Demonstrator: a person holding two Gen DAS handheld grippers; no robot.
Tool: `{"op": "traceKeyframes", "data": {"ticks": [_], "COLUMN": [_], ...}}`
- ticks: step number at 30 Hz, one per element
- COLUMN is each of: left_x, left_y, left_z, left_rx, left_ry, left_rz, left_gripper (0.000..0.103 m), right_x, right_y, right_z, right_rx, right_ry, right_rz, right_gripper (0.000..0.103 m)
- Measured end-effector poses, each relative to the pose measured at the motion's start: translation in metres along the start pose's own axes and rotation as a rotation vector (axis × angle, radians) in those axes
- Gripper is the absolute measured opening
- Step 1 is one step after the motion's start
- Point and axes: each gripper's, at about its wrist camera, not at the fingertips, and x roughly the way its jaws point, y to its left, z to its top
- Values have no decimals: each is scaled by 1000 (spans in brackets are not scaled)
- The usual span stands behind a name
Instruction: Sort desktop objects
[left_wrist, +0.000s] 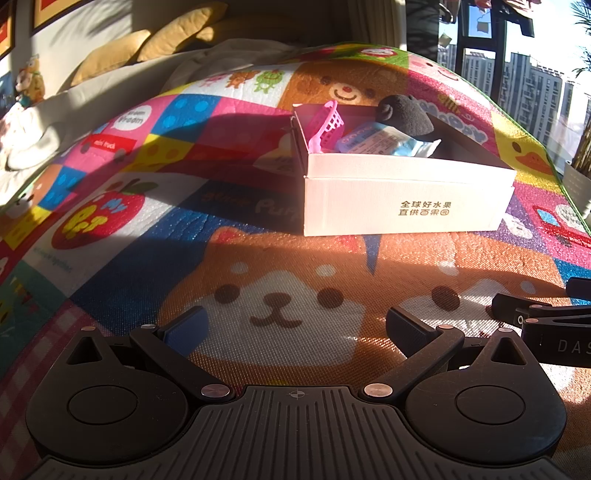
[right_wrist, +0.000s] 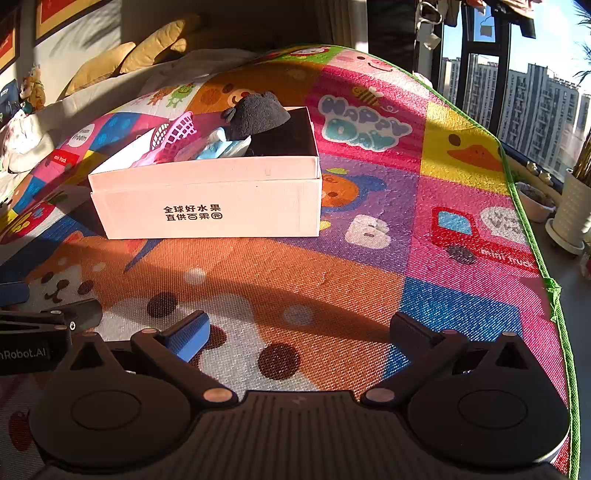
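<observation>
A white cardboard box (left_wrist: 406, 206) (right_wrist: 207, 206) with printed characters stands on the colourful play mat (left_wrist: 184, 229) (right_wrist: 369, 229). Inside it lie a pink plastic basket (left_wrist: 330, 123) (right_wrist: 177, 131), a blue-and-white packet (left_wrist: 384, 142) (right_wrist: 218, 147) and a black plush toy (left_wrist: 404, 114) (right_wrist: 258, 114). My left gripper (left_wrist: 297, 328) hovers open over the mat in front of the box, with nothing between its fingers. My right gripper (right_wrist: 299, 332) is open too, to the right of the box's front, and holds nothing. Each gripper shows at the edge of the other's view.
Yellow cushions (left_wrist: 155, 44) and a pale blanket (right_wrist: 155, 74) lie behind the mat. A small doll (left_wrist: 31, 81) sits at the far left. The mat's green edge (right_wrist: 532, 229) runs down the right, with white plant pots (right_wrist: 572, 210) and a window beyond.
</observation>
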Motion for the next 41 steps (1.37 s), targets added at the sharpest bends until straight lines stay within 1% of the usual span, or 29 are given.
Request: {"op": "traceKeyframes", "data": {"ticks": [17, 21, 23, 25, 28, 29, 30, 32, 33, 37, 41], "left_x": [0, 0, 0, -1, -2, -2, -3, -1, -3, -3, -3], "left_y": [1, -1, 1, 4, 10, 10, 7, -5, -8, -4, -6], "left_z": [0, 1, 2, 5, 9, 10, 10, 7, 5, 4, 4], "left_rx": [-6, 2, 1, -16, -102, -112, -101, -25, -23, -40, -36], "left_ry": [1, 0, 8, 38, 61, 69, 78, 76, 60, 55, 50], "left_rz": [-7, 2, -12, -24, -31, -26, -12, 36, 45, 30, 38], "left_gripper": [103, 103, 103, 103, 103, 103, 103, 103, 103, 103, 103], "right_x": [0, 0, 0, 0, 0, 0, -1, 0, 0, 0, -1], "right_y": [0, 0, 1, 1, 1, 1, 1, 1, 0, 0, -1], "right_z": [0, 0, 0, 0, 0, 0, 0, 0, 0, 0, 0], "right_rx": [1, 0, 2, 0, 1, 1, 2, 1, 1, 0, 2], "right_ry": [0, 0, 0, 0, 0, 0, 0, 0, 0, 0, 0], "right_rz": [1, 0, 2, 0, 1, 0, 1, 0, 1, 0, 1], "right_gripper": [103, 103, 103, 103, 103, 103, 103, 103, 103, 103, 103]}}
